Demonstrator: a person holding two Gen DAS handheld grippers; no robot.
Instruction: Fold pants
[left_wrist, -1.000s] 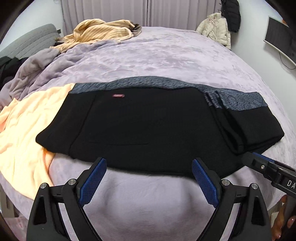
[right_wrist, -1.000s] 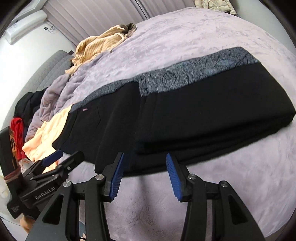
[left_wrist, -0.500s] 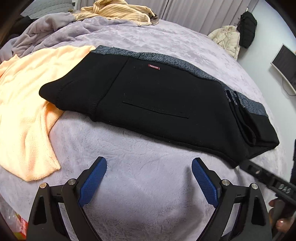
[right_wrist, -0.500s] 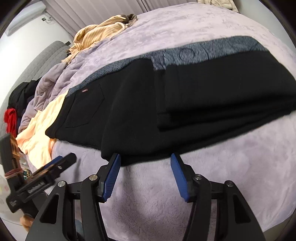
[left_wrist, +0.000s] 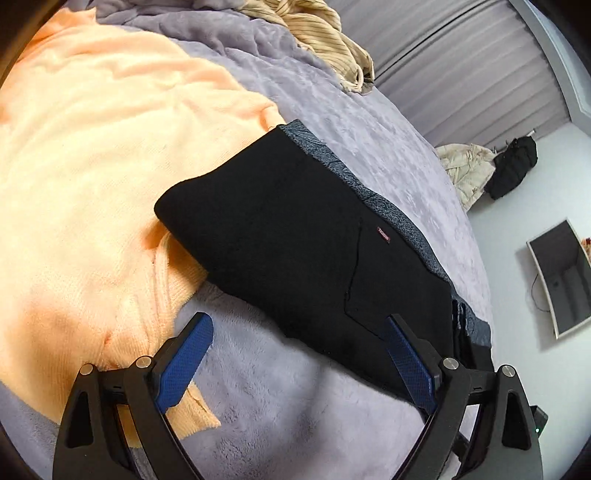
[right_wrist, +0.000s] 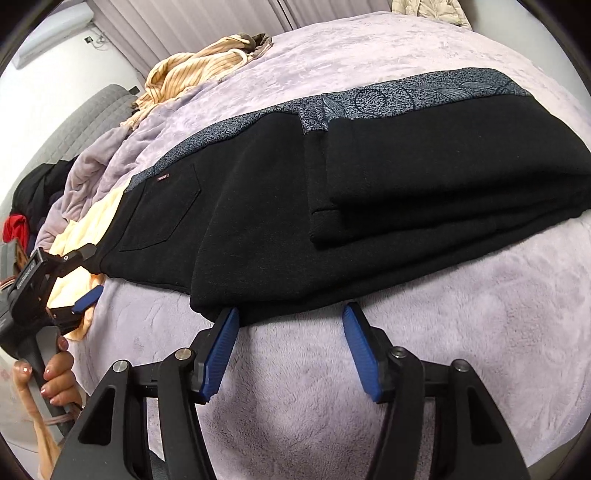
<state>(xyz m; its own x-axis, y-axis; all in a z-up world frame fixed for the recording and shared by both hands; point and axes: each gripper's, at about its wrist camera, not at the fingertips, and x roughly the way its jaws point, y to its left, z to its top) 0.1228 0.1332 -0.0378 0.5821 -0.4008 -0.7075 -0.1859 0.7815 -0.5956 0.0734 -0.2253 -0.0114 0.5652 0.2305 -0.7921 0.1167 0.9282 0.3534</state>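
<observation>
Black pants (right_wrist: 280, 206) with a grey patterned side stripe lie on the purple bed, their leg end folded back over the right part (right_wrist: 443, 177). A back pocket with a small red label shows near the waist. In the left wrist view the pants (left_wrist: 295, 240) run diagonally, waist end at the upper left. My left gripper (left_wrist: 299, 365) is open and empty, just short of the pants' near edge. It also shows in the right wrist view (right_wrist: 79, 275). My right gripper (right_wrist: 290, 325) is open and empty, its tips at the near hem.
An orange towel (left_wrist: 92, 184) lies under the waist end. A striped tan garment (right_wrist: 199, 70) and a bunched purple blanket (right_wrist: 92, 162) lie at the far left of the bed (right_wrist: 480, 332). A jacket (left_wrist: 465, 170), a black bag and a monitor (left_wrist: 561, 277) are beyond.
My left gripper has swung left toward the waist end, over the orange towel's edge. My right gripper has moved slightly closer to the near hem. Both stay open.
</observation>
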